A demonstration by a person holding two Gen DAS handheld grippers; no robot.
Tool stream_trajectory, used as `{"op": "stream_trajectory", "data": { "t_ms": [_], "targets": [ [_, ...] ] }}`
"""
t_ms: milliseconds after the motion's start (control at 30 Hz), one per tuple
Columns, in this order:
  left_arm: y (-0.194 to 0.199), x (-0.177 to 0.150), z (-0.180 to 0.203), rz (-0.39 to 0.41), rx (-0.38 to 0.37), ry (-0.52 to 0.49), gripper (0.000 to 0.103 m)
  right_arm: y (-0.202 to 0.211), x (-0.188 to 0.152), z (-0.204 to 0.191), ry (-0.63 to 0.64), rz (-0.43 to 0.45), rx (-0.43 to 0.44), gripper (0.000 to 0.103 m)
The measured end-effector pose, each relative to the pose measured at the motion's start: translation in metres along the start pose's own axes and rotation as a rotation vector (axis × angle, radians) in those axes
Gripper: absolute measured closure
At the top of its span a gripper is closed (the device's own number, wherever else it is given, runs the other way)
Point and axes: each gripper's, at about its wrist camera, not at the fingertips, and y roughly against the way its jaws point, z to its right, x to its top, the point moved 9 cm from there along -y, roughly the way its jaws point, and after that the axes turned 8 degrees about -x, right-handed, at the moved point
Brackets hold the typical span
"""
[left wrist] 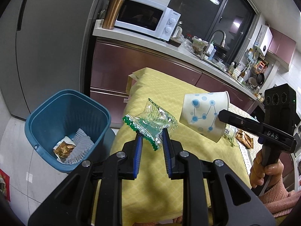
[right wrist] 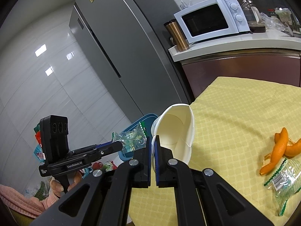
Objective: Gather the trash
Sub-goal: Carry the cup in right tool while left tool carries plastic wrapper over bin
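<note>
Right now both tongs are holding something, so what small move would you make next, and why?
Probably swing the left tongs leftward over the blue bin and release. They grip a clear green-edged wrapper above the yellow table, the bin sits just left, already holding trash. The right tongs pinch the paper cup, which can follow.
</note>
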Motion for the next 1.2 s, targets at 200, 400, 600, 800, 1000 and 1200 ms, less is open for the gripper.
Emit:
{"op": "stream_trajectory", "data": {
  "t_ms": [200,400,600,800,1000,1200],
  "targets": [
    [0.004,0.003,-0.008,0.008,0.013,0.005,0.082,-0.008,0.0,-0.008,0.012,-0.012,0.014,0.101],
    [0.009,0.004,-0.016,0.017,0.025,0.013,0.082,-0.014,0.003,-0.016,0.027,-0.022,0.026,0.101],
    [0.012,0.005,-0.025,0.022,0.044,0.026,0.082,-0.02,0.007,-0.022,0.04,-0.031,0.037,0.101],
    [0.014,0.006,-0.03,0.027,0.059,0.03,0.082,-0.031,0.008,-0.031,0.053,-0.051,0.052,0.101],
    [0.016,0.007,-0.036,0.035,0.073,0.039,0.082,-0.042,0.008,-0.042,0.07,-0.07,0.063,0.101],
    [0.019,0.007,-0.048,0.043,0.094,0.055,0.082,-0.051,0.01,-0.048,0.077,-0.087,0.071,0.101]
  ]
}}
